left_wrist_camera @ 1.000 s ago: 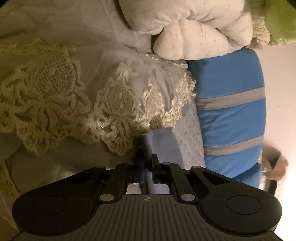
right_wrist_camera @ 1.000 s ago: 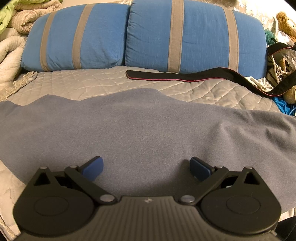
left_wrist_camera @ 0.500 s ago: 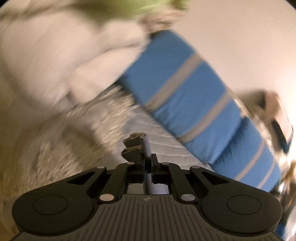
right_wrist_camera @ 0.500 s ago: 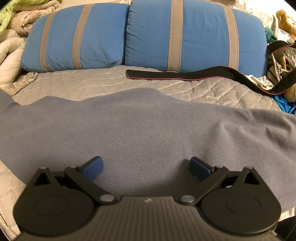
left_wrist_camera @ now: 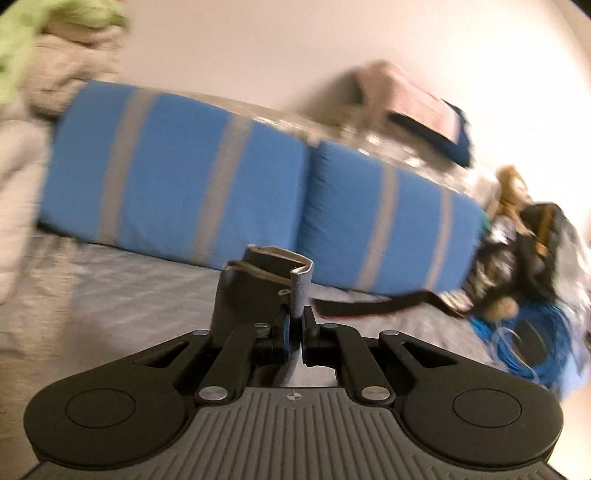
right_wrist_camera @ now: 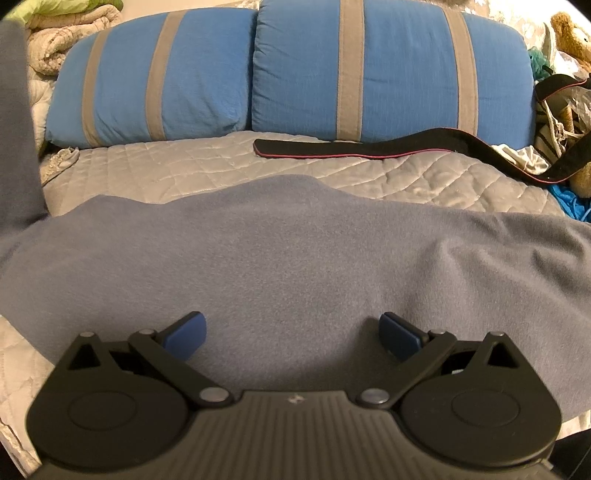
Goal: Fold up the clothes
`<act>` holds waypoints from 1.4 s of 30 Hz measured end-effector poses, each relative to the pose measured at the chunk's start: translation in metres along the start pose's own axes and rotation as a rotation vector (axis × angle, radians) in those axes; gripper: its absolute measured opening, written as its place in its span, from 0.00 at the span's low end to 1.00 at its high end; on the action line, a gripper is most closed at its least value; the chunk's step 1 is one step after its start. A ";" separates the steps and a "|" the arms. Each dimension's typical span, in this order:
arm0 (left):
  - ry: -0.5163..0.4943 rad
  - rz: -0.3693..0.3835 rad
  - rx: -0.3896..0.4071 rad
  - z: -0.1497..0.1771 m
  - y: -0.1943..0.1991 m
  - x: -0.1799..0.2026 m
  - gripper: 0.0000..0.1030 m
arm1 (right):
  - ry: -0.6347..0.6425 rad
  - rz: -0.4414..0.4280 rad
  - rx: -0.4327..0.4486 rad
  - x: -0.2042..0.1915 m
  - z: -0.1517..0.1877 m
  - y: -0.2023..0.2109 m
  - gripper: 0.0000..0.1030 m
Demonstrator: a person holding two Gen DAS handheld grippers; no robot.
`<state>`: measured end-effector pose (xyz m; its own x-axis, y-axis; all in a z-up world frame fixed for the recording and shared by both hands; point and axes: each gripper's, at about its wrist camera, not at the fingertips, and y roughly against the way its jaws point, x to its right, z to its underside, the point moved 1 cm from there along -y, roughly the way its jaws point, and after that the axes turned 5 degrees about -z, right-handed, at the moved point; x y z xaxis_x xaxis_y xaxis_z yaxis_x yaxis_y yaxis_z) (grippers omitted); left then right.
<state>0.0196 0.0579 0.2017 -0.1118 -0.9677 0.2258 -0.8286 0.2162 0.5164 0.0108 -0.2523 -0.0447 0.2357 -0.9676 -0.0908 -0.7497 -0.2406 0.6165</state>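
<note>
A grey-blue fleece garment [right_wrist_camera: 295, 251] lies spread flat on the quilted bed. My right gripper [right_wrist_camera: 293, 332] is open and rests low over its near part, the fingers apart on the cloth. My left gripper [left_wrist_camera: 294, 325] is shut on a folded edge of the same grey garment [left_wrist_camera: 301, 291] and holds it lifted above the bed. The raised part of the garment shows as a dark strip at the far left of the right wrist view [right_wrist_camera: 14, 129].
Two blue pillows with grey stripes [right_wrist_camera: 369, 70] lean along the back of the bed. A black strap with a pink edge [right_wrist_camera: 369, 149] lies in front of them. Piled bedding [right_wrist_camera: 55, 48] sits at the left, clutter and a stuffed toy [right_wrist_camera: 569, 33] at the right.
My left gripper has swung up and to the right with the garment edge in it, from facing the lace cloth to facing the pillows. The right gripper has stayed still and open.
</note>
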 end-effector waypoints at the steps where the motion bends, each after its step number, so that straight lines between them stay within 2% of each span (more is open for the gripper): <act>1: -0.009 0.020 -0.018 0.003 -0.008 0.010 0.05 | 0.000 -0.001 0.000 0.000 0.000 0.000 1.00; 4: -0.047 0.083 -0.088 0.013 -0.034 0.036 0.07 | 0.001 -0.006 0.001 0.000 0.000 0.001 1.00; 6: -0.071 0.137 -0.146 0.022 -0.049 0.052 0.21 | 0.003 -0.011 0.002 0.001 0.000 0.002 1.00; 8: -0.077 0.169 -0.139 0.026 -0.053 0.058 0.37 | 0.007 -0.018 0.003 0.001 0.001 0.002 1.00; 10: -0.082 0.198 -0.126 0.030 -0.056 0.063 0.45 | 0.019 -0.023 0.005 0.000 0.001 0.003 1.00; 14: -0.081 0.156 -0.103 0.030 -0.061 0.051 0.54 | 0.057 -0.036 0.013 -0.006 0.002 0.005 1.00; 16: -0.081 0.096 -0.088 0.032 -0.061 0.040 0.60 | 0.086 -0.041 0.024 -0.011 0.003 0.006 1.00; 20: -0.052 0.027 -0.106 0.041 -0.073 0.016 0.61 | 0.174 -0.040 0.071 -0.024 0.006 0.013 1.00; 24: 0.009 -0.001 -0.143 0.058 -0.084 -0.010 0.62 | 0.326 -0.050 0.151 -0.043 0.010 0.021 1.00; 27: 0.048 -0.034 -0.195 0.063 -0.091 -0.023 0.63 | 0.541 -0.038 0.189 -0.068 0.017 0.025 0.98; 30: 0.068 -0.066 -0.197 0.063 -0.089 -0.034 0.63 | 0.798 0.021 0.209 -0.093 0.027 0.024 0.98; 33: 0.103 -0.070 -0.193 0.060 -0.088 -0.041 0.63 | 1.008 0.058 0.203 -0.112 0.033 0.018 0.93; 39: 0.171 -0.080 -0.181 0.057 -0.086 -0.053 0.63 | 1.200 0.041 0.135 -0.130 0.020 0.004 0.82; 41: 0.178 -0.095 -0.185 0.057 -0.087 -0.056 0.63 | 1.242 0.037 0.103 -0.133 0.015 -0.002 0.68; 42: 0.183 -0.093 -0.187 0.057 -0.087 -0.058 0.63 | 1.259 0.030 0.087 -0.135 0.013 -0.003 0.65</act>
<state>0.0667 0.0874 0.0966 0.0750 -0.9486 0.3076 -0.7129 0.1646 0.6817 -0.0267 -0.1221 -0.0449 0.6066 -0.2407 0.7577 -0.7917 -0.2703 0.5479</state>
